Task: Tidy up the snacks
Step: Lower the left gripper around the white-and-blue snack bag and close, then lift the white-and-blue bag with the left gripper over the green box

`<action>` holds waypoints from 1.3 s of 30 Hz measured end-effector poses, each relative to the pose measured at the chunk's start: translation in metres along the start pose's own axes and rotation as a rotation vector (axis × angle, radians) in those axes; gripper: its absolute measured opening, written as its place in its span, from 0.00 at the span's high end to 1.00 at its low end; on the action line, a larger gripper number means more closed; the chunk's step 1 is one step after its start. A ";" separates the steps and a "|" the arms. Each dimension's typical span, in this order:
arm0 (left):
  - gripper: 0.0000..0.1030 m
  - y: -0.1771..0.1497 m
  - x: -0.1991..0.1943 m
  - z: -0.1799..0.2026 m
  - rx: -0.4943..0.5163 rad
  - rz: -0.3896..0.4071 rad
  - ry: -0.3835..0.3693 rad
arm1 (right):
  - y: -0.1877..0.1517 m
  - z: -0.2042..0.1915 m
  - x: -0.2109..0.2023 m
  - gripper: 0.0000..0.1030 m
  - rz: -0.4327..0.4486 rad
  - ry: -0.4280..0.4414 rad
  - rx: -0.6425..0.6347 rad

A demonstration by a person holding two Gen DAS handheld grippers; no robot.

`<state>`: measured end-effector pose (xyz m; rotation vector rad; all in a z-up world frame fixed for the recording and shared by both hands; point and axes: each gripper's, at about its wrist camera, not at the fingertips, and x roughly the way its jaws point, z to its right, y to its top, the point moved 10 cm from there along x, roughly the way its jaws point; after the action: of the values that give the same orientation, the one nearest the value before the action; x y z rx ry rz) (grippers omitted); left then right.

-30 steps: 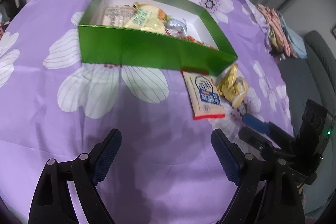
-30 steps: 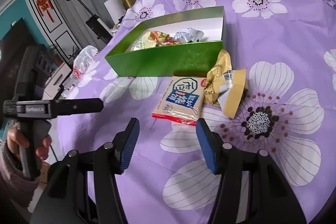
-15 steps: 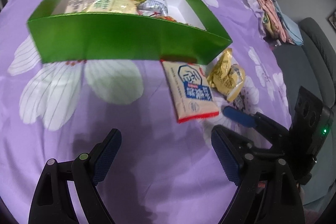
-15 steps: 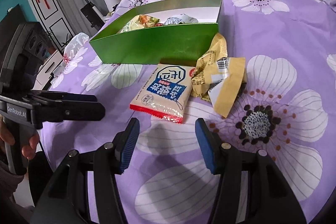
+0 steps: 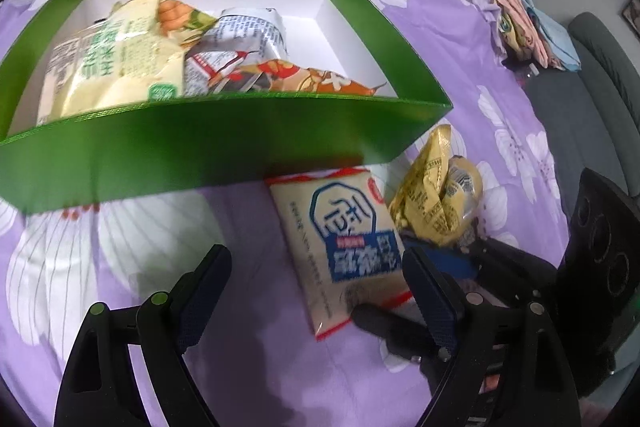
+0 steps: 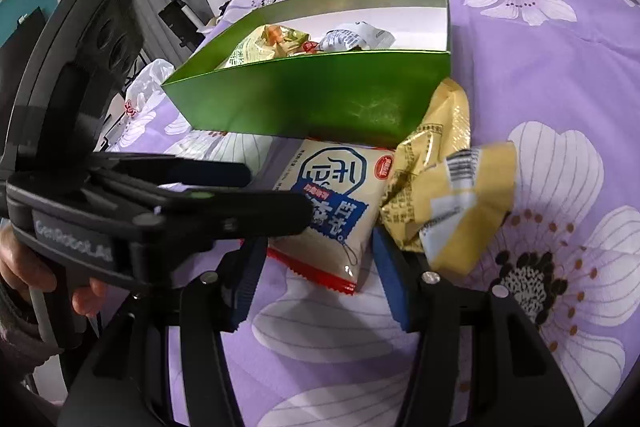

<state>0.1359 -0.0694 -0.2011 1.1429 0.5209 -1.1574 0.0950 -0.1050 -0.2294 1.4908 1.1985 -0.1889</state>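
Left wrist view: the left gripper (image 5: 316, 291) hangs low over the purple floral cloth (image 5: 248, 359), jaws spread wide, nothing between them. Ahead sits the green box (image 5: 192, 147) with several packets already inside. Just outside its near wall lie 2 loose snacks: the cream packet with blue print (image 5: 348, 239), flat on the cloth with its far edge at the box wall, and the crumpled yellow packet (image 5: 436, 199) touching its right side. The right gripper's fingers (image 5: 384, 319) reach in from the right, over the cream packet's near corner.

Right wrist view: the right gripper (image 6: 316, 287) is spread about half wide and straddles the cream packet's near red-edged end; the pads look clear of it, so no pinch yet. The yellow packet rests against the right pad. The left gripper crosses in from the left, a hand on its handle.

The step looks like picking up the cream packet. Next: ease lower, close on that edge without snagging the yellow packet, then lift over the box wall.
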 end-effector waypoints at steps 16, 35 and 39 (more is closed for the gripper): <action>0.51 0.000 0.002 -0.003 0.012 0.019 0.032 | 0.007 -0.001 0.011 0.71 -0.013 0.042 0.031; 0.52 -0.026 -0.063 0.007 -0.009 0.135 0.068 | 0.000 -0.051 -0.025 0.79 0.062 0.067 -0.049; 0.52 -0.023 -0.079 0.013 0.005 0.172 0.072 | 0.005 -0.061 -0.037 0.79 0.086 0.057 -0.074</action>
<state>0.0825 -0.0451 -0.1415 1.2125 0.4654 -0.9730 0.0516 -0.0754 -0.1807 1.4881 1.1718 -0.0435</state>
